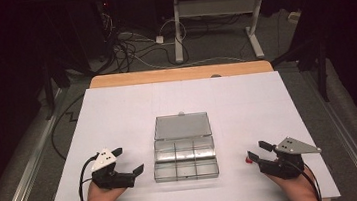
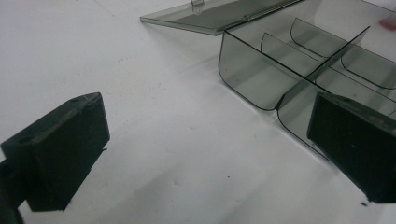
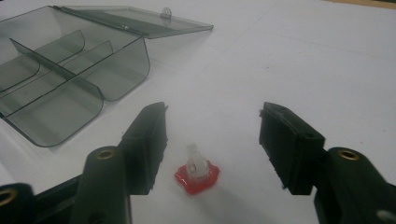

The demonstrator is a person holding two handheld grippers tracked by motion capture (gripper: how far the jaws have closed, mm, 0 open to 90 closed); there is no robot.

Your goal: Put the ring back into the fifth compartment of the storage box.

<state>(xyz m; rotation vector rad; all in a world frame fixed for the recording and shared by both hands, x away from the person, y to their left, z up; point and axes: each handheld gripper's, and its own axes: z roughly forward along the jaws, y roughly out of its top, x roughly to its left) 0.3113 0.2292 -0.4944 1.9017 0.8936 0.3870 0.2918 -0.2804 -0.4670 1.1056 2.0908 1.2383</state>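
The right tool point(image 3: 212, 135) rests low on the counter point(image 1: 117, 112) with its jaws spread wide on either side of a small red piece point(image 3: 197, 176) with a clear plastic stub standing up from it, which lies on the bare white surface between them, untouched; that straddle looks like the set-up for a pinch. The left tool point(image 1: 127, 160) is also open and holds nothing, parked just beside the left wall of the clear box point(image 1: 185, 159), likely ready to steady it. The box sits mid-counter between the two tools, its lid point(image 1: 182, 126) folded flat back, so the divided compartments, seemingly bare, can take the piece.
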